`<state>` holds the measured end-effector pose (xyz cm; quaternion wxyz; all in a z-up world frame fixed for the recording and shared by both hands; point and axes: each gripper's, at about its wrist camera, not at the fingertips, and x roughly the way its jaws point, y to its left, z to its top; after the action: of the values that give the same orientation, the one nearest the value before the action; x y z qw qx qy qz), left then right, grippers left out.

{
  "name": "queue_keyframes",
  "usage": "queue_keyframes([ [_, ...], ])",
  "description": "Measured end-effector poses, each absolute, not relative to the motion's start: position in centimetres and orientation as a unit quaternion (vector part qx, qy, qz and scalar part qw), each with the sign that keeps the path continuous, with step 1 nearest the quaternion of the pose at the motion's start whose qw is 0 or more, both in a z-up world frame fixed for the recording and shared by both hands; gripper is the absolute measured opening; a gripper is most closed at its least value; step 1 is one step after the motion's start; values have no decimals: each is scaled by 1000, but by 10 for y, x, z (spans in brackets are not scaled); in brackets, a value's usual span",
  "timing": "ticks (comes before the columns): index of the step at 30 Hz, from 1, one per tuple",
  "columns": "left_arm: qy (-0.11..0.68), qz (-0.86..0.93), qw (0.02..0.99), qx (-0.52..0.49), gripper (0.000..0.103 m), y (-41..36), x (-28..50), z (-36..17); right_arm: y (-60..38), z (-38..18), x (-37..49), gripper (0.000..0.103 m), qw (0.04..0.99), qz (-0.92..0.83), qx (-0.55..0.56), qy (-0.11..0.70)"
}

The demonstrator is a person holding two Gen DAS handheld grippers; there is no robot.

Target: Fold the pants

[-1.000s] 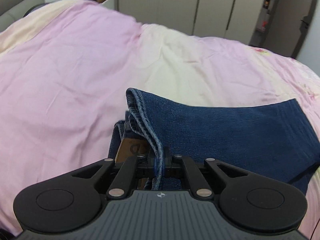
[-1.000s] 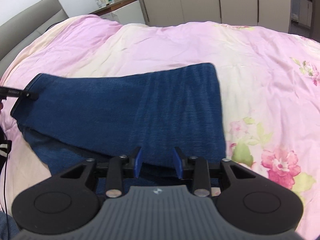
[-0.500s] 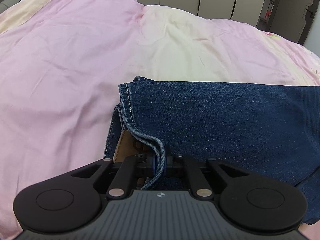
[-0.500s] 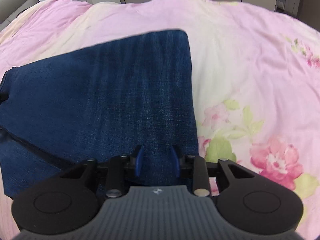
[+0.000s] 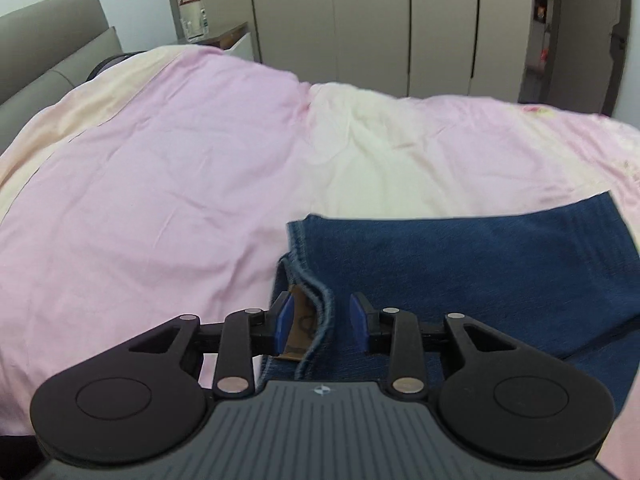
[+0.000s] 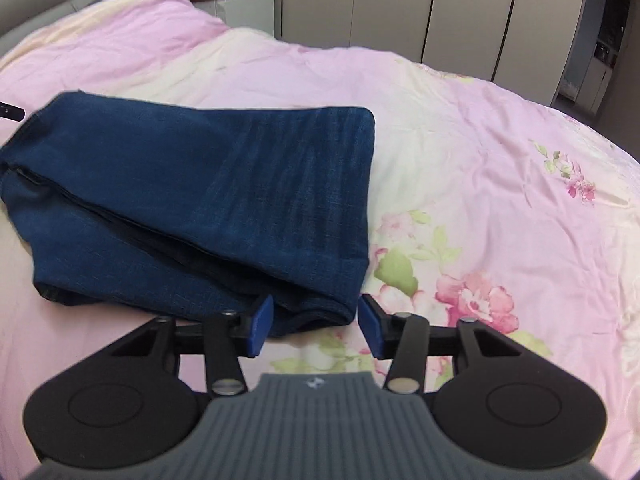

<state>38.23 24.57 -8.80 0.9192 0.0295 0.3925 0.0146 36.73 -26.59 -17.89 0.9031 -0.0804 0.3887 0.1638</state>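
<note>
Denim pants (image 6: 208, 200), dark blue and folded into a flat rectangle, lie on a smooth pink-and-cream floral duvet (image 6: 500, 208); grey wardrobe doors (image 5: 360, 24) stand behind. Left gripper (image 5: 320, 322), clamped on the stitched waistband edge a second ago, is opening, pads clear of the cloth between them. Right gripper (image 6: 316, 330) is opening at the fold's near corner, gripping nothing.

One pair of folded blue pants (image 6: 208, 192), one pink floral bedcover (image 6: 500, 208), two grippers, the left gripper (image 5: 320, 326) and the right gripper (image 6: 314, 326), one grey headboard (image 5: 44, 52), one bedside cabinet (image 6: 244, 4), several bottles on it, too blurred for counting
</note>
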Motion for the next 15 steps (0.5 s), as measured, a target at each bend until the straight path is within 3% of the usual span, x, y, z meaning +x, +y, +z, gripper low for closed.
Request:
queue_keyframes([
  [2,395,16,918,29,33,240,393,-83,-264,-172,373,30,910,163,-78,373],
  [6,390,27,920,20,25,236,421,-93,-259,-158,420,18,915,162,-35,368],
  [8,396,34,918,5,19,239,437,-107,-258,-159,455,2,914,154,-13,374],
  [15,437,56,897,-26,8,257,469,-164,-260,-189,542,0,904,123,29,409],
])
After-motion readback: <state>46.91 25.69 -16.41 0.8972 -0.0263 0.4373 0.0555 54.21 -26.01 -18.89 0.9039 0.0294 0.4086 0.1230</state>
